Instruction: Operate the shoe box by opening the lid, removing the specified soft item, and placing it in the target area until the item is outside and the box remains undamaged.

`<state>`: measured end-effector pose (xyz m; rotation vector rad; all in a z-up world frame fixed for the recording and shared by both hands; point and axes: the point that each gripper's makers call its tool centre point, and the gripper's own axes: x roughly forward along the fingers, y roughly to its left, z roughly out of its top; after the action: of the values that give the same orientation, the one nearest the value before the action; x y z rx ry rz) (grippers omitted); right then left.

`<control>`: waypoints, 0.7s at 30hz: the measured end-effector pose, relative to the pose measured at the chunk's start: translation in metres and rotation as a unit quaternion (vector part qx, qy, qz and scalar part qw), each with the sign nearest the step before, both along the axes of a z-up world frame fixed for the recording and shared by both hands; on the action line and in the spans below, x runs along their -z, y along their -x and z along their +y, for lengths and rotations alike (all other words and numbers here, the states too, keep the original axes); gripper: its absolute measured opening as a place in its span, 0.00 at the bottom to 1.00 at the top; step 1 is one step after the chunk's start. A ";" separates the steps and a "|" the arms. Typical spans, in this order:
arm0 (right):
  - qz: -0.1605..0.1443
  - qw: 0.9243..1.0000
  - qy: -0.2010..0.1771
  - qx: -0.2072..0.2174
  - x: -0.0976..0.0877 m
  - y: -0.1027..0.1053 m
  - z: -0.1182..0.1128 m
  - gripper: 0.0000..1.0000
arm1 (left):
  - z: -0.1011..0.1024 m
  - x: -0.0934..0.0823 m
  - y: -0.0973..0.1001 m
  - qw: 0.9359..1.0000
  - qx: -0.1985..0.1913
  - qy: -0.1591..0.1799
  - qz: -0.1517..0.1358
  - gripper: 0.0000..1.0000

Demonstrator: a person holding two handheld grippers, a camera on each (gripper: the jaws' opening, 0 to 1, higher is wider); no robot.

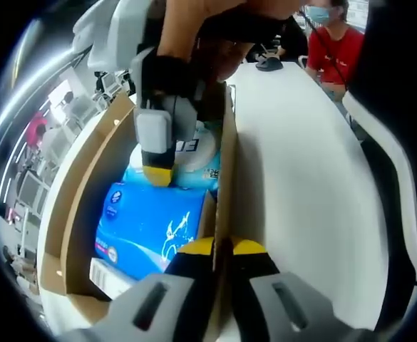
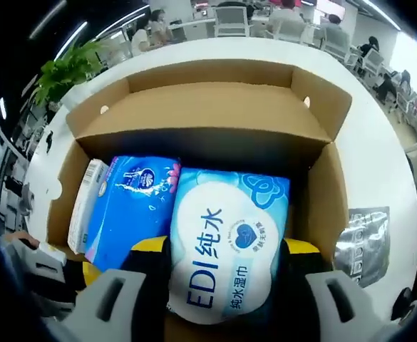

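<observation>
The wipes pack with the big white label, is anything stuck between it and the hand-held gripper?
No. The right hand-held gripper already straddles the wipes pack, one jaw on each side, inside the open shoe box.

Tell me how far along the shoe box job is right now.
Done: the box lid is open. In hand: the right gripper has closed on the wet wipes pack, while the left gripper pinches the box wall. Left: lifting the pack out and setting it on the white table.

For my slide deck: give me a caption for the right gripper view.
Right gripper straddles the wipes pack inside the open box, beside a blue pack.
</observation>
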<state>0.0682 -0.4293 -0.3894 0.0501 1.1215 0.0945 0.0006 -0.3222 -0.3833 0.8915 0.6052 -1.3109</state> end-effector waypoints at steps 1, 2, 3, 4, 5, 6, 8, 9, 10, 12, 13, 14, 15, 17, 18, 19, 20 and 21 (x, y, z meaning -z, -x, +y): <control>0.003 1.000 0.002 0.000 -0.001 0.000 0.001 0.63 | 0.000 0.001 0.000 1.000 0.000 -0.001 0.001 0.05; 0.004 1.000 0.002 0.000 -0.002 0.002 0.002 0.63 | 0.000 0.002 0.000 1.000 0.001 -0.002 0.001 0.05; 0.006 1.000 0.001 0.000 -0.002 0.003 0.002 0.63 | 0.000 0.002 0.000 1.000 0.001 -0.003 0.002 0.05; 0.006 1.000 0.000 0.000 -0.002 0.003 0.003 0.63 | 0.000 0.002 0.000 1.000 0.001 -0.004 0.002 0.05; 0.006 1.000 0.000 0.000 -0.001 0.003 0.003 0.63 | 0.000 0.001 0.000 1.000 0.001 -0.004 0.003 0.05; 0.005 1.000 0.000 0.000 -0.001 0.003 0.004 0.62 | 0.000 0.001 0.000 1.000 0.001 -0.005 0.003 0.05; 0.003 1.000 0.001 -0.001 -0.001 0.003 0.004 0.62 | 0.000 0.001 0.001 1.000 0.001 -0.005 0.003 0.05; 0.003 1.000 -0.001 0.000 -0.002 0.004 0.005 0.62 | 0.000 0.002 0.000 1.000 0.000 -0.006 0.003 0.05; 0.002 1.000 -0.004 0.002 -0.003 0.004 0.007 0.62 | 0.000 0.002 0.000 1.000 -0.002 -0.005 0.003 0.05; 0.000 1.000 -0.005 0.000 -0.002 0.004 0.007 0.62 | 0.000 0.002 0.000 1.000 -0.005 -0.005 0.005 0.05; -0.001 1.000 -0.007 0.000 -0.002 0.003 0.007 0.62 | 0.000 0.003 0.000 1.000 -0.004 -0.007 0.004 0.05; 0.002 1.000 -0.008 -0.001 -0.003 0.004 0.007 0.62 | 0.000 0.003 0.000 1.000 -0.003 -0.007 0.003 0.05; 0.007 1.000 -0.008 -0.002 -0.002 0.003 0.006 0.62 | 0.000 0.004 0.000 1.000 -0.003 -0.008 0.003 0.05; 0.016 1.000 -0.010 -0.007 0.000 0.002 0.005 0.63 | 0.000 0.003 0.000 1.000 -0.002 -0.009 0.003 0.05; 0.021 1.000 -0.013 -0.008 0.002 0.001 0.005 0.63 | 0.000 0.003 0.000 1.000 -0.002 -0.008 0.002 0.05; 0.026 0.999 -0.017 -0.008 0.004 0.001 0.005 0.63 | 0.000 0.003 0.000 1.000 -0.002 -0.008 0.002 0.05; 0.032 0.999 -0.016 -0.008 0.009 -0.004 0.004 0.64 | 0.000 0.003 0.000 1.000 -0.002 -0.008 0.001 0.05; 0.036 0.999 -0.015 -0.009 0.010 -0.005 0.003 0.64 | 0.000 0.003 0.000 1.000 -0.002 -0.008 0.001 0.05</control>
<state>0.0729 -0.4259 -0.3994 0.0710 1.1920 0.1270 0.0004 -0.3220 -0.3861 0.9016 0.6197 -1.3045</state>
